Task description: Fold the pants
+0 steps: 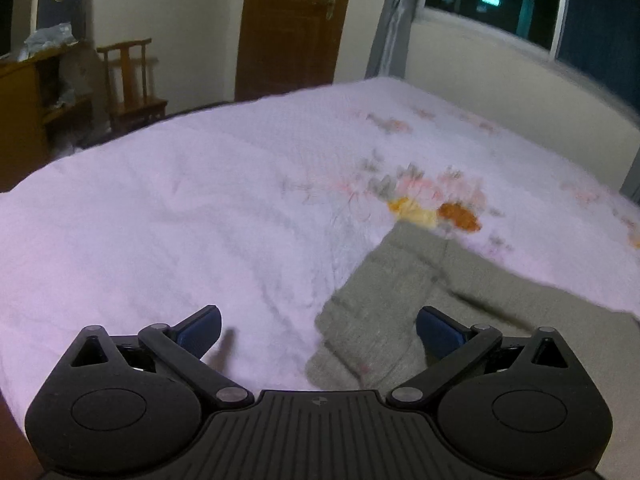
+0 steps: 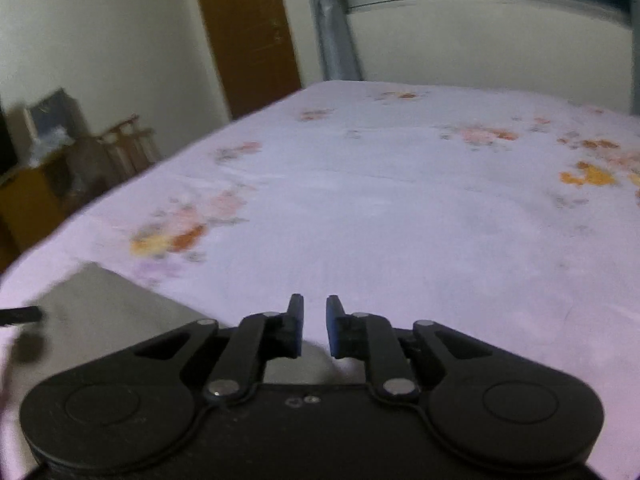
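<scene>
Grey-green pants (image 1: 420,292) lie flat on the bed's white floral sheet (image 1: 200,220), at the lower right of the left wrist view. My left gripper (image 1: 319,330) is wide open and empty, hovering over the pants' left edge. In the right wrist view the pants (image 2: 112,308) show at the lower left, partly hidden by the gripper body. My right gripper (image 2: 315,330) hovers above the sheet (image 2: 400,220) at the pants' right edge, its jaws nearly closed with a narrow gap and nothing between them.
The bed fills most of both views. Beyond its left edge stand a wooden chair (image 1: 130,80) and a wooden cabinet (image 1: 24,112). A brown door (image 1: 292,24) and a window with a grey curtain (image 1: 394,16) are behind the bed.
</scene>
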Demonstrator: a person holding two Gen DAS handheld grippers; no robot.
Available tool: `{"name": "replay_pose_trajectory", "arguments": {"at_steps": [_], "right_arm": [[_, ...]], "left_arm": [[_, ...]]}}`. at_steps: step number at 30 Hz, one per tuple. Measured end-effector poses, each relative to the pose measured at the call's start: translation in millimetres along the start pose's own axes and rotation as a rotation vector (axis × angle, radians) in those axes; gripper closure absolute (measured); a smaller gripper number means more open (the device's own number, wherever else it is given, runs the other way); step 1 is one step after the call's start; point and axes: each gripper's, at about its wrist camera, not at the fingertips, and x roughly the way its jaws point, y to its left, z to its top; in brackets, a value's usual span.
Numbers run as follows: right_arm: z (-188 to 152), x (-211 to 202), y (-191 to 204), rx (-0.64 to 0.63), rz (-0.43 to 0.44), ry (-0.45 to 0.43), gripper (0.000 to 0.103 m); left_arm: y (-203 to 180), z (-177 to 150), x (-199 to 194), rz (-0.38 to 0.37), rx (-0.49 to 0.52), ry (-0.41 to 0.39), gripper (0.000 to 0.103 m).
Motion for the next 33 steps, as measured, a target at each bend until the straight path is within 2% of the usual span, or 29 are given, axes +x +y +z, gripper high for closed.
{"name": "replay_pose_trajectory", "arguments": {"at_steps": [2, 3, 4, 6, 7, 9, 11, 15, 17, 18, 19, 22, 24, 28, 29, 30, 31, 32, 33], "right_arm": [[-9.2, 15.4, 14.2, -0.036, 0.003, 0.063, 0.095], [-15.9, 31.2, 15.0, -0.032, -0.03, 0.136, 0.095], [-21.6, 39.9, 13.4, -0.004, -0.038, 0.153, 0.094], [-14.4, 35.1, 18.3, 0.032, -0.076, 0.136, 0.093], [-9.7, 26.3, 26.6, 0.031, -0.084, 0.086, 0.093], [-4.8, 19.1, 46.7, 0.006, -0.045, 0.034, 0.093], [-1.8, 24.2, 74.1, -0.033, 0.012, 0.042, 0.093], [1.8, 51.6, 127.2, -0.072, 0.087, 0.065, 0.093], [-2.6, 79.1, 146.9, -0.102, 0.087, 0.132, 0.093], [-9.4, 96.2, 154.0, -0.132, 0.053, 0.196, 0.093], [-17.0, 106.1, 157.2, -0.145, 0.028, 0.224, 0.093], [-16.4, 97.5, 151.2, -0.112, 0.04, 0.196, 0.093], [-8.6, 76.7, 145.8, -0.088, 0.044, 0.121, 0.093], [0.2, 31.0, 125.1, -0.023, 0.03, 0.045, 0.088], [2.2, 24.0, 120.3, -0.006, 0.026, 0.028, 0.085], [1.4, 8.8, 114.6, 0.011, 0.022, 0.007, 0.075], [-0.3, -6.5, 108.6, 0.031, 0.017, -0.018, 0.051], [-2.3, -23.0, 101.9, 0.053, 0.008, -0.053, 0.033], [-3.4, -28.4, 98.7, 0.073, -0.002, -0.085, 0.01]], "left_arm": [[3.1, -4.0, 7.1, 0.001, -0.016, 0.018, 0.0], [6.8, -4.7, 8.6, -0.011, -0.039, 0.026, 0.0], [11.1, -2.9, 6.8, -0.023, -0.07, 0.039, 0.0], [15.0, 2.0, -6.1, -0.027, -0.072, 0.0, 0.0], [12.8, 4.5, -12.4, -0.004, -0.049, -0.035, 0.0], [10.2, 12.3, -13.4, -0.013, -0.038, -0.06, 0.0], [5.2, 20.6, -3.2, -0.014, -0.04, -0.035, 0.0], [-5.5, 18.0, 22.4, 0.054, 0.019, 0.031, 0.0], [2.1, 9.0, 28.0, 0.038, -0.011, 0.04, 0.0], [7.4, 5.3, 29.7, 0.022, -0.035, 0.045, 0.0], [10.1, 4.2, 29.3, 0.01, -0.051, 0.043, 0.0], [11.1, 6.0, 16.0, 0.021, -0.014, 0.024, 0.0], [9.5, 7.4, 6.0, 0.04, 0.027, -0.003, 0.0], [6.3, 10.3, -14.2, 0.025, 0.048, -0.023, 0.0], [4.5, 9.6, -20.0, 0.012, 0.047, -0.027, 0.0], [2.2, 8.3, -26.4, -0.001, 0.048, -0.033, 0.0], [-1.0, 6.8, -32.5, -0.01, 0.051, -0.038, 0.0], [-4.2, 5.3, -38.9, -0.022, 0.055, -0.042, 0.0], [-8.6, 3.6, -45.3, -0.036, 0.061, -0.048, 0.0]]}}
